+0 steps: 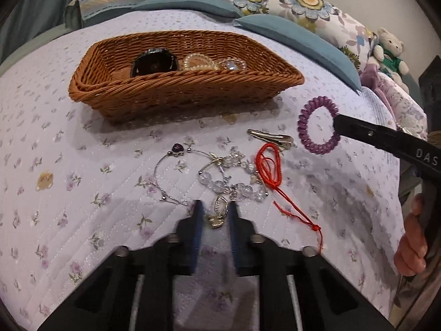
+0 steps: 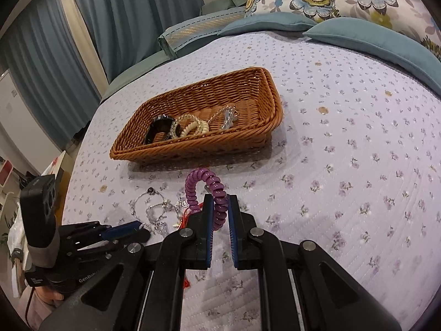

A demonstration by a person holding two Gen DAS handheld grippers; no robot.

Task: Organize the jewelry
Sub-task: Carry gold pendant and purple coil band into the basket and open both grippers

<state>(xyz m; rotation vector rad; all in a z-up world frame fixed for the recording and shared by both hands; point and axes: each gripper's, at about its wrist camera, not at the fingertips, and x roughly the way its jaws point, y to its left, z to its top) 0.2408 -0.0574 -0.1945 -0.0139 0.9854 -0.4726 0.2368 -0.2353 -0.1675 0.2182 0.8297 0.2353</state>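
1. Right hand-held gripper (image 2: 220, 207), lower centre of the right wrist view: jaws nearly closed, pinching the purple coil hair tie (image 2: 205, 193). Springy, light plastic; the grip on one side of the ring looks sound.
2. Left hand-held gripper (image 1: 215, 215), bottom centre of the left wrist view: jaws narrow, a small gold-and-silver charm (image 1: 219, 213) between them; whether the pads press it is unclear.
3. Tangle of clear-bead bracelets (image 1: 234, 182), thin silver bangle (image 1: 176, 171) and red cord (image 1: 270, 171) lies mid-frame on the bed (image 1: 69, 193). Likely to snag; beads slippery.
4. Wicker basket (image 1: 165, 93), upper left, already holds several bracelets.

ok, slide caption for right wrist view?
Right tool holds purple spiral hair tie before brown wicker basket.
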